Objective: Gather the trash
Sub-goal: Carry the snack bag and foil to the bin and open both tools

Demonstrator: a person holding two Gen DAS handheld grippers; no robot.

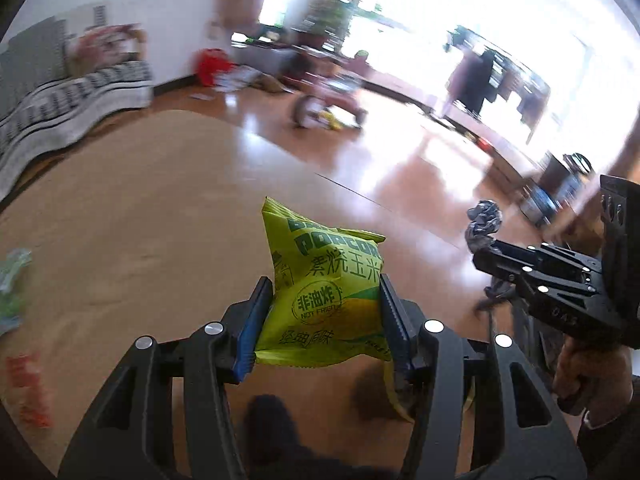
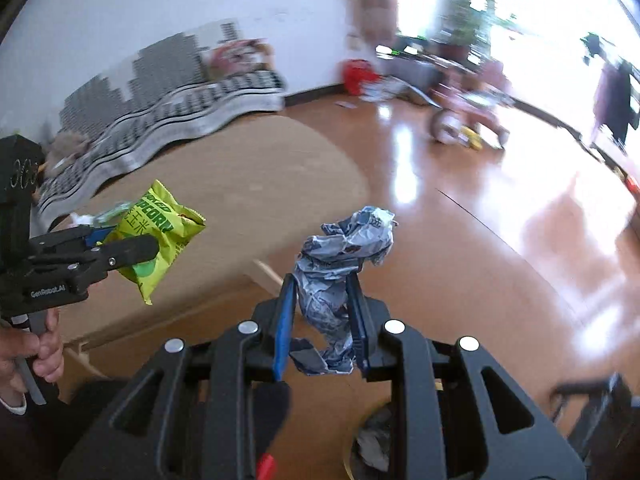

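Far left, left wrist view: blurred green wrapper (image 1: pixel 12 280) and an orange-red one (image 1: pixel 28 388) lying on the tan round table (image 1: pixel 140 208).
Striped sofa (image 1: pixel 60 108): against the white wall, beyond the table's far edge.
Left gripper (image 1: pixel 324 312): clamped on the yellow-green popcorn bag (image 1: pixel 332 292), blue pads pressing its two sides, bag upright and puffed, raised above the table near its edge.
Popcorn bag from the right wrist view (image 2: pixel 160 236): sticking out of the left gripper (image 2: pixel 132 252), tilted, with the table behind it.
Hand on the left gripper's handle (image 2: pixel 36 352): wrapped around the grip, light cuff at the wrist.
Right gripper (image 2: pixel 324 312): closed narrowly on the crumpled blue-grey wrapper (image 2: pixel 340 264), wad standing up between the pads, its top bulging above the fingertips, a tail hanging below.
Crumpled wrapper from the left wrist view (image 1: pixel 482 224): at the tip of the right gripper (image 1: pixel 480 254), just to the right of the popcorn bag, apart from it.
Floor (image 1: pixel 360 168): glossy brown wood with bright window glare.
Background, right of the sofa: red bag (image 1: pixel 212 66), pink tricycle (image 1: pixel 328 100), all blurred.
Below the right gripper: rim of a container with crumpled scraps (image 2: pixel 372 444), partly hidden.
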